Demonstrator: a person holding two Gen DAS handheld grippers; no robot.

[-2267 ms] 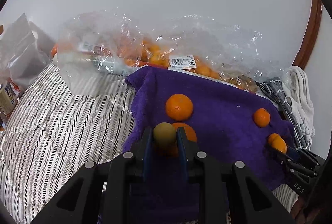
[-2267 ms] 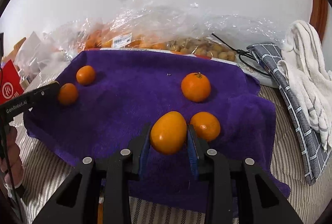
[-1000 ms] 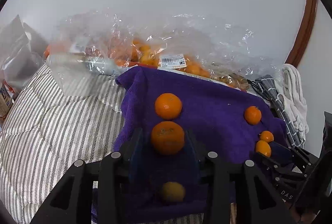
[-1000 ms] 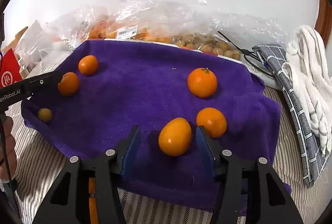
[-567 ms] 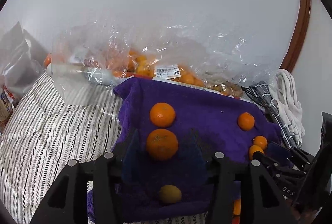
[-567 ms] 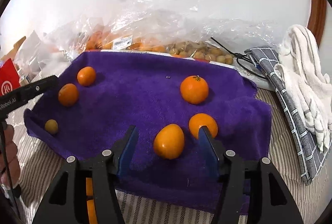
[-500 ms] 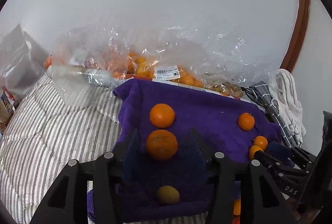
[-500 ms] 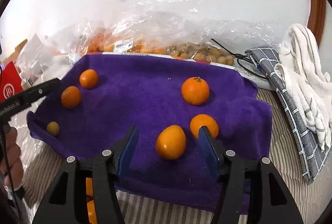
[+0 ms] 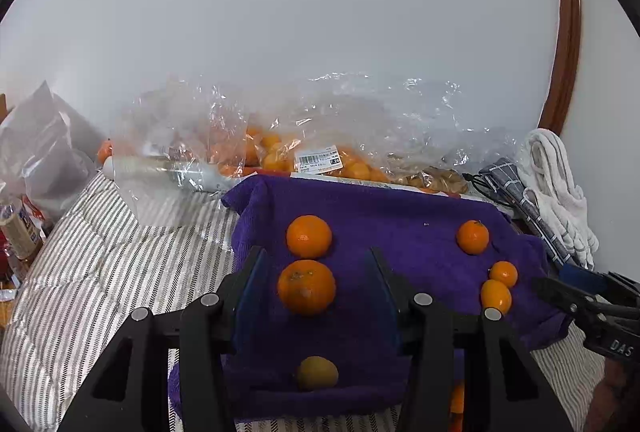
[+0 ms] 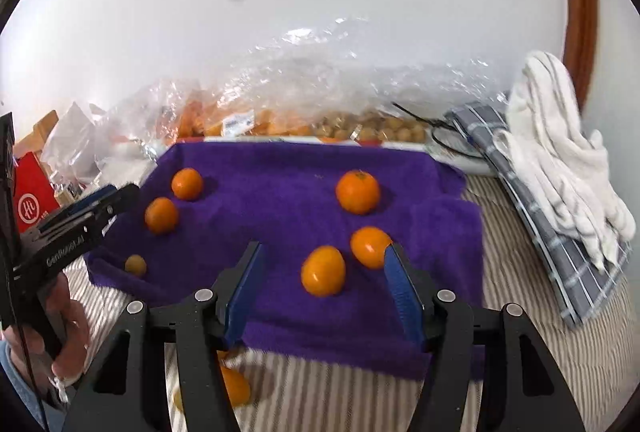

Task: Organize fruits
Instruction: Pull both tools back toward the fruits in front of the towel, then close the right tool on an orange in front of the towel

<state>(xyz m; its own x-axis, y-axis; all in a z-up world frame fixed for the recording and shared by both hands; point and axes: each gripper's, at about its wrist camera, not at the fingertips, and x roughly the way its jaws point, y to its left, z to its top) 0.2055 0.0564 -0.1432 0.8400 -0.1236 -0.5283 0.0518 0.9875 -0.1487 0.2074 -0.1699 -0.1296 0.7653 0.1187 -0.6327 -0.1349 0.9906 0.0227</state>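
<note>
Fruits: we see six on the purple towel [image 10: 280, 191]. In the right wrist view an oval orange fruit [image 10: 323, 270] lies just beside a rounder one [image 10: 370, 246] at about 1 o'clock from it, and a stemmed mandarin [image 10: 357, 191] sits farther back.
Left group: two oranges [image 10: 161, 215] and [image 10: 187, 183] lie near the towel's 9 o'clock edge, with a small greenish-yellow fruit [image 10: 135, 265] at the towel's near left corner.
Left tongs [image 9: 316, 286]: spread wide, gripping nothing; the larger orange [image 9: 306, 286] shows between the blue pads without touching either, and the greenish fruit [image 9: 317, 372] lies on the towel below them.
Right tongs [image 10: 322, 286]: also wide apart and empty; the oval fruit lies free between the pads.
Loose fruit: at least one orange piece [image 10: 234, 386] sits off the towel on the striped bedding [image 10: 520, 272] at 6 o'clock, partly hidden by the tongs, so we cannot count them surely.
Surroundings: clear plastic bags of fruit [image 10: 304, 111] lie against the wall at 12 o'clock, and folded cloths [image 10: 560, 167] at 3 o'clock.
Step in hand, as we judge it: fetching the next fruit for the towel.
Doing it well: we would keep the pads wide until they straddle a fruit's widest part, close gently, and set it down clear of its neighbours so nothing rolls off the towel's raised folds.
</note>
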